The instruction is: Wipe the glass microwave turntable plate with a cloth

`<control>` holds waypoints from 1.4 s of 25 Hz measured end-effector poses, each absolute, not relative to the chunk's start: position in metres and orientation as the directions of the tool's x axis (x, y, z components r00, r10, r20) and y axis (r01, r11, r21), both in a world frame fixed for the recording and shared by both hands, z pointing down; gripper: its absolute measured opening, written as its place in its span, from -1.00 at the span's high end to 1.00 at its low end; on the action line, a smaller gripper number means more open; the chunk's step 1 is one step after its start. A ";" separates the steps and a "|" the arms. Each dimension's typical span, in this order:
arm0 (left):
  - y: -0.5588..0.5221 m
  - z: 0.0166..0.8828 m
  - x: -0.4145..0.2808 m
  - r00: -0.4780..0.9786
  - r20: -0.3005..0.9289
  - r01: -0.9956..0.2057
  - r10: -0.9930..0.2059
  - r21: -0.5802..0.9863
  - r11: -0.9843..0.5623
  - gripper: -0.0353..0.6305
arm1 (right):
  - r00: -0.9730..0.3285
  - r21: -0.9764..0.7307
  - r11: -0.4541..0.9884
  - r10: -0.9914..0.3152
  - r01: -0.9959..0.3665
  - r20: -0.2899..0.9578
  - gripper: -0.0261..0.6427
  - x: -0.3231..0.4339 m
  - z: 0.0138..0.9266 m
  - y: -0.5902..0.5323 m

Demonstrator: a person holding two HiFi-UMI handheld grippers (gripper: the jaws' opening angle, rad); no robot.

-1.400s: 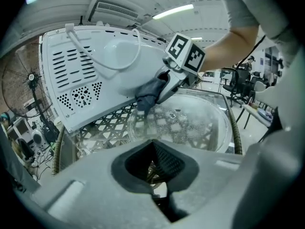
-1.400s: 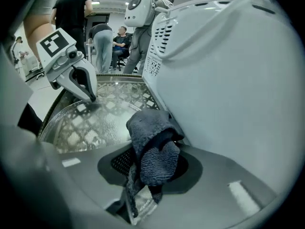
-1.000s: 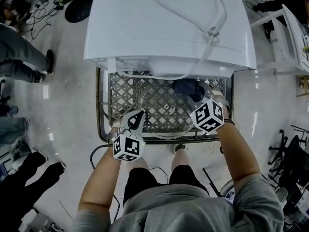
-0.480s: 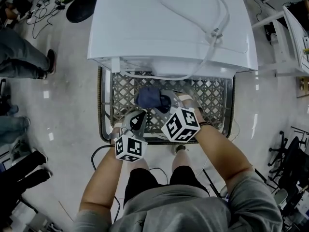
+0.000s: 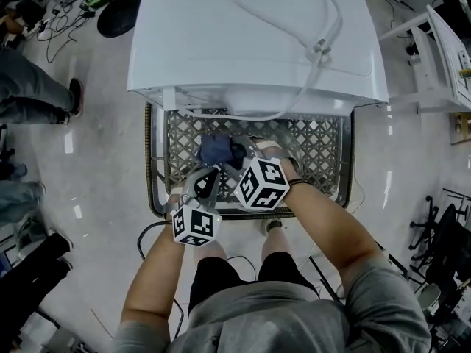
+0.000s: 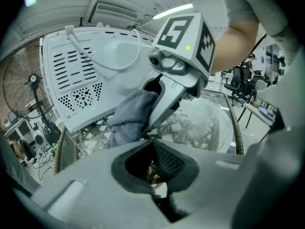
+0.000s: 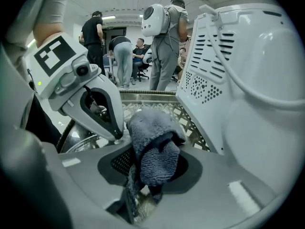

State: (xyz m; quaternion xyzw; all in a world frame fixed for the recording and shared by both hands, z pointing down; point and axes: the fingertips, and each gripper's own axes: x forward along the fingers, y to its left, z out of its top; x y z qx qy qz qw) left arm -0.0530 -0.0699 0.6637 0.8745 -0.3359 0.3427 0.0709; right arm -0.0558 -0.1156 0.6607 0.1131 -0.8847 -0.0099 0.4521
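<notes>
lab floor: loose cables [image 5: 53, 20], office chairs [image 5: 446, 231]

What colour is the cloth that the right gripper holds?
The terry cloth is dark greyish blue, plain, with no pattern. The right gripper view shows it best.

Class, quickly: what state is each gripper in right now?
Left gripper: closed on the glass plate's rim.
Right gripper: closed on the blue cloth.

glass plate [image 6: 205, 123] near rim | hidden behind left claw [image 6: 152, 140]
</notes>
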 end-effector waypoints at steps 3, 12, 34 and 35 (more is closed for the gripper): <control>-0.070 0.664 -0.053 0.540 0.649 -0.638 -0.537 -0.101 -0.763 0.88 | -0.531 0.135 0.969 -0.228 -0.209 0.816 0.50 -0.027 0.660 -0.118; -0.070 0.663 -0.053 0.539 0.649 -0.641 -0.537 -0.097 -0.761 0.88 | -0.386 0.183 0.930 -0.304 -0.319 0.871 0.50 0.093 0.655 -0.126; -0.069 0.665 -0.051 0.534 0.641 -0.636 -0.552 -0.126 -0.761 0.88 | -0.547 0.146 0.987 -0.083 0.073 0.833 0.50 -0.057 0.655 -0.096; -0.069 0.665 -0.051 0.533 0.641 -0.635 -0.552 -0.129 -0.762 0.88 | -0.538 0.142 0.985 -0.068 0.097 0.840 0.50 -0.061 0.659 -0.094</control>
